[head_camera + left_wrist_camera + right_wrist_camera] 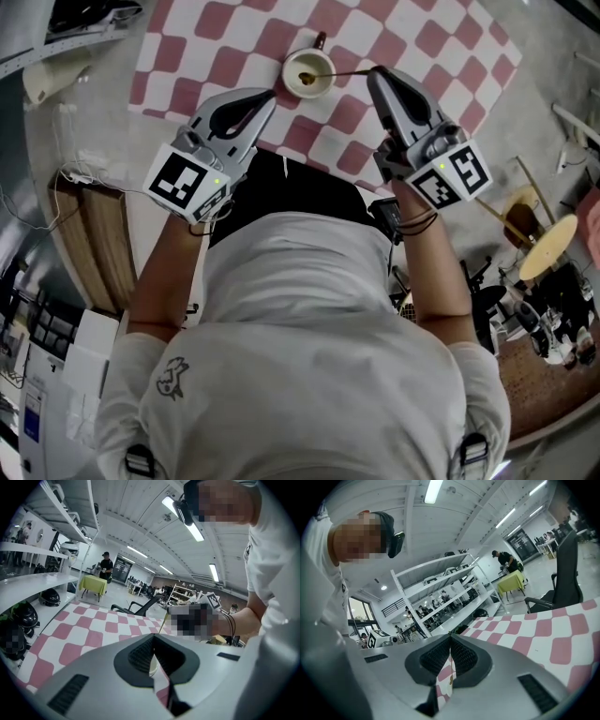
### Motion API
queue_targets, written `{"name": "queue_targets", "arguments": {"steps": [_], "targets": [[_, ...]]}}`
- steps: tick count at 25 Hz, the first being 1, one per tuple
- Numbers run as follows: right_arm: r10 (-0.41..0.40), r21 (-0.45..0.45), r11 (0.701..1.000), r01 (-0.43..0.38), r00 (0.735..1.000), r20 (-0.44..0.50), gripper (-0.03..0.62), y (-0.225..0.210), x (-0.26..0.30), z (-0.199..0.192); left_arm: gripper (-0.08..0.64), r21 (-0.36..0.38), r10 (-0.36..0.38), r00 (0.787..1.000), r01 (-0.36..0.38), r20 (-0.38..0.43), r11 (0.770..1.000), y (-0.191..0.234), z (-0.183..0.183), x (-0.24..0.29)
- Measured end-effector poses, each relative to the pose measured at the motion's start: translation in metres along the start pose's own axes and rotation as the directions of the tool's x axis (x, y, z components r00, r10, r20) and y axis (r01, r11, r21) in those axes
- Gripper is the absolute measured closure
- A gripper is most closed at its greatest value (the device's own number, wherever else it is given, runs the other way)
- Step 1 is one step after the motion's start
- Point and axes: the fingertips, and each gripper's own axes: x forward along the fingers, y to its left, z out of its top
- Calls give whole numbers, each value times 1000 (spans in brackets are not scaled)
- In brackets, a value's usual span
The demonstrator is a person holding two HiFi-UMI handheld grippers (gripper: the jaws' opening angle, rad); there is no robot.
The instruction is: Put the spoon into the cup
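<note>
1. The right gripper (450, 638) has its jaws pressed together at the tips. The black ribbed pads (436, 656) close on a thin brass-coloured spoon (451, 677) — only a slim stretch of it, with a small rounded end, shows in the slit between them.
2. Below and beyond the jaws lies a pink-and-white checked cloth (562, 639).
3. Left of the cloth run long white shelves (454, 595), with a dark rounded thing on the lower one.
4. Far back, a person in black (505, 560) stands at a yellow-green table (512, 581) — a black office chair (567, 569) stands nearer, at the right edge.
</note>
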Motion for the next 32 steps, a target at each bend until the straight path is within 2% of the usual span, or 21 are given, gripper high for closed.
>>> {"name": "queue_targets", "arguments": {"steps": [10,17,32], "targets": [[8,35,999,-7,1000,-25,558,-17,14,-18,548,0,3,1000,-3,-12,1000,16,-8,21],[5,68,998,-2,999,-50,558,-31,26,-42,546,2,12,999,-12,-41,1000,29,-29,28],[15,86,996,-8,996,-84,558,-44,25,-66,546,-33,23,998,-25,-54,999,29,-49,38]]}}
